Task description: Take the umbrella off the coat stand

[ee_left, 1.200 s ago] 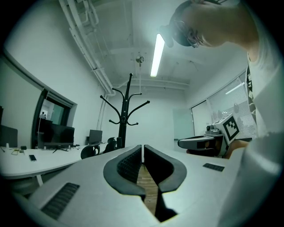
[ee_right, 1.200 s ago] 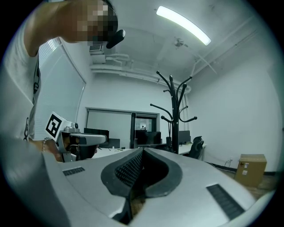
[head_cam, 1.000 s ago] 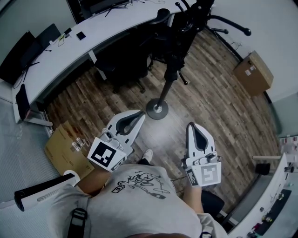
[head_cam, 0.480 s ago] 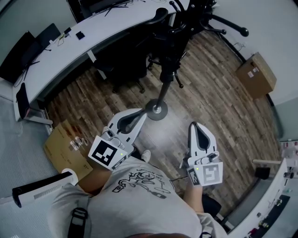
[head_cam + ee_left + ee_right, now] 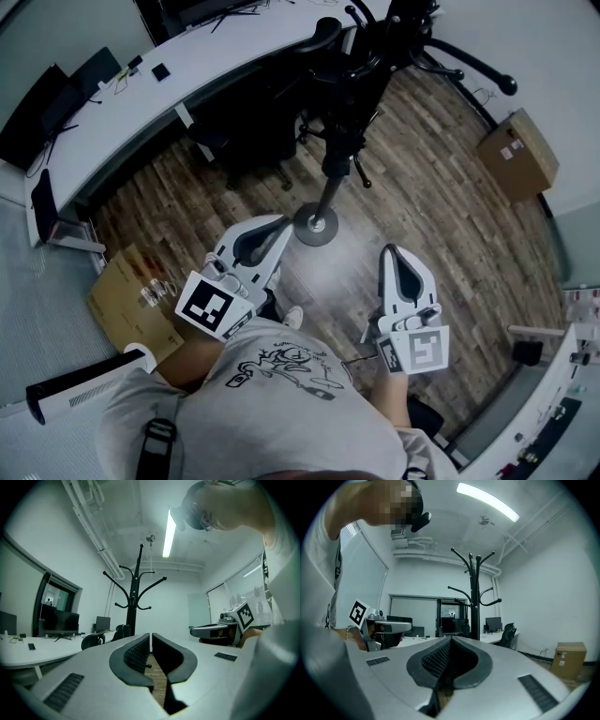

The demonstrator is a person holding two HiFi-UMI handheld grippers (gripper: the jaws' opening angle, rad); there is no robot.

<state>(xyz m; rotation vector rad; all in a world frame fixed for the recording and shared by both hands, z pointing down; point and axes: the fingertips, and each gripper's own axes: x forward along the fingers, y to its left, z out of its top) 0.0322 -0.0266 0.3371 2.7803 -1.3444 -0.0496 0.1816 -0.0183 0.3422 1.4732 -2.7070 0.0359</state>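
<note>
Left tool, right tool: ribbed pads together.

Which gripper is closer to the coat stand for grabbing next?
Probably the left. In the head view the left gripper points toward the coat stand, its tips near the base; the right gripper sits farther off. Both are shut, empty.

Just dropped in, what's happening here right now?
A person stands facing the coat stand, holding the left claw and right claw out in front. Both claws are shut and empty, short of the stand. I cannot pick out the umbrella from these views.
</note>
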